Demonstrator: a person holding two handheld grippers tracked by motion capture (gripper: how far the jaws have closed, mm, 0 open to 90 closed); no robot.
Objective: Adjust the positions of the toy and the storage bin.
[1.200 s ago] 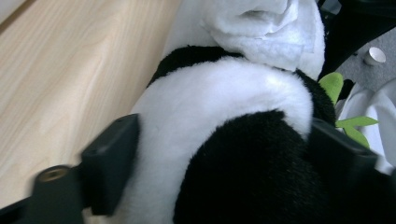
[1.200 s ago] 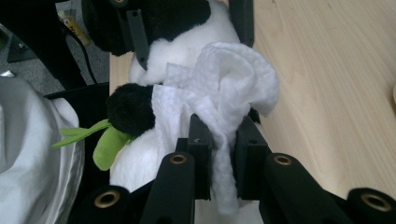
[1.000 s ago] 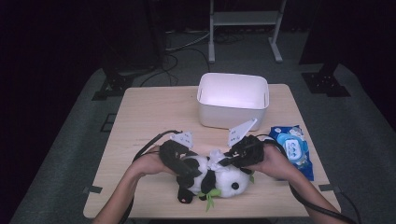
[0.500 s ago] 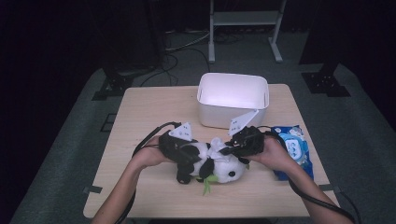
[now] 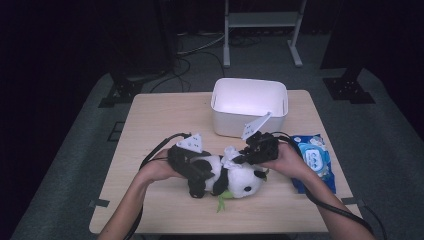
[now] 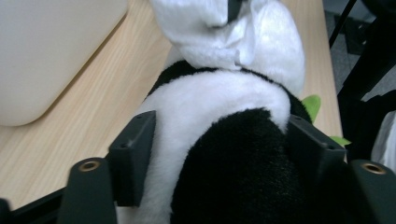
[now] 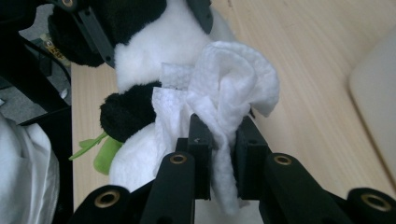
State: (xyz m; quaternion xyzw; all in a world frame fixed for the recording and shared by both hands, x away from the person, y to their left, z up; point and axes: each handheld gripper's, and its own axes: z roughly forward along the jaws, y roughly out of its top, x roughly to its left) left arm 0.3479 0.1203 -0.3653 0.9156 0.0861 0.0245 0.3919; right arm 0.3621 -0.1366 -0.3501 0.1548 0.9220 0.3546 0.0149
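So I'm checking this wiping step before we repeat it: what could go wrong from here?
The right tongs pinch only a narrow fold of the white wipe, so rubbing it on the plush panda could tug it free. The left tongs squeeze soft fur, and the panda might twist or slide under pressure. The white bin stands close behind, so a wide stroke could knock it.

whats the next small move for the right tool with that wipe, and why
Probably drag the white wipe a short stroke across the panda toy's white fur. The right tool is shut on the wipe, which rests against the toy, and the left tool clamps the toy's body, so it looks steadied for wiping.
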